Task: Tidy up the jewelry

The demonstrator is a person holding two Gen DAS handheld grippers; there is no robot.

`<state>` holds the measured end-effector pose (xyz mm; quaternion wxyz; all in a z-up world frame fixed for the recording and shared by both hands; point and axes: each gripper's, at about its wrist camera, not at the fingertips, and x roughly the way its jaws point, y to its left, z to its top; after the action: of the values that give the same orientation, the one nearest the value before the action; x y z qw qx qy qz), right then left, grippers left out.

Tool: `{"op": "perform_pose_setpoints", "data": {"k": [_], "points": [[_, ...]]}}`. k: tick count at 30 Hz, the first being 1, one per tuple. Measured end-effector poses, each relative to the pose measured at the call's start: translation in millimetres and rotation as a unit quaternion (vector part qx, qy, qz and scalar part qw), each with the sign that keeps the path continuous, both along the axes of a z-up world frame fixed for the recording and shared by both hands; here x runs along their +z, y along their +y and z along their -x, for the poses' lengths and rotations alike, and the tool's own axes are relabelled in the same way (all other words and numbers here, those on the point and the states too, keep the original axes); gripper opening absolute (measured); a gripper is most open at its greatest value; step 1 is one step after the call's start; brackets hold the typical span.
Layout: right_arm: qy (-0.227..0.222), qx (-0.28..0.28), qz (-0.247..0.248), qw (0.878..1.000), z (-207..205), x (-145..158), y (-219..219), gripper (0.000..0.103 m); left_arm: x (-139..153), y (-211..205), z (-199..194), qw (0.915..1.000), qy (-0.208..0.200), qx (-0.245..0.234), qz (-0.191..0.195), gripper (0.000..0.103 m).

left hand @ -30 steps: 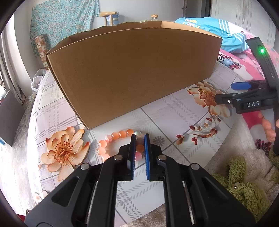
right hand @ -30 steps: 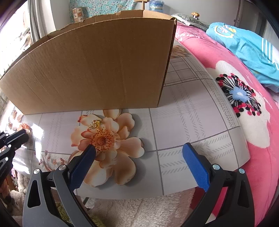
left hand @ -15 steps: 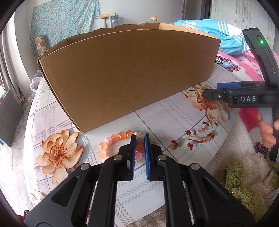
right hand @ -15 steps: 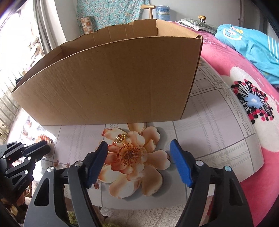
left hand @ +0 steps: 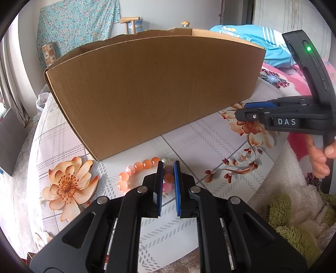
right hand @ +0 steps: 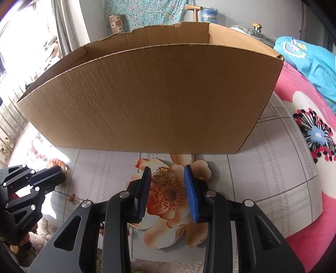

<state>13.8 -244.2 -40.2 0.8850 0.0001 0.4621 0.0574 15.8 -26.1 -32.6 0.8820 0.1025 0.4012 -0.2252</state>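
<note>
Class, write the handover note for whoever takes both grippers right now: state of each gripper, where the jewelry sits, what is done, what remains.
Left gripper: nearly closed around the orange bead bracelet, which lies on the table in front of the cardboard box.
Right gripper: open, jaws either side of the small gold chain on the printed flower.
Done: nothing visibly boxed; the box interior is hidden.
Left: grip each piece, lift it over the box wall, release inside.

1. A pale wall [left hand: 178, 12] filled the top of the frame.
2. A turquoise floral cloth [left hand: 77, 25] hung at upper left.
3. Bright daylight came through a window [right hand: 25, 31] at far left.
4. A pink flowered blanket [right hand: 310, 130] lay at right.
</note>
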Motion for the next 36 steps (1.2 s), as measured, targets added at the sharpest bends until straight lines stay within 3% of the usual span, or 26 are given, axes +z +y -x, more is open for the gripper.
{"op": "perform_pose_setpoints", "data": {"k": [11,15,30,32,35,36], "points": [[0.008,0.019,0.002,1.0,1,3,16,0.006,0,1,-1,1.0,0.0,-0.002,0.007,0.009],[0.009,0.014,-0.012,1.0,0,4,10,0.004,0,1,-1,1.0,0.0,-0.001,0.008,0.009],[-0.021,0.0,-0.096,0.995,11,34,-24,0.003,1,2,0,1.0,-0.001,0.0,0.01,0.009],[-0.012,-0.002,-0.094,0.996,7,29,-23,0.005,1,3,0,1.0,0.0,0.0,0.009,0.009],[0.012,0.001,-0.072,0.997,2,21,-16,0.02,1,3,0,1.0,0.0,0.0,0.009,0.009],[0.014,0.004,-0.067,0.998,2,19,-13,0.021,1,3,0,1.0,0.0,0.0,0.009,0.009]]}}
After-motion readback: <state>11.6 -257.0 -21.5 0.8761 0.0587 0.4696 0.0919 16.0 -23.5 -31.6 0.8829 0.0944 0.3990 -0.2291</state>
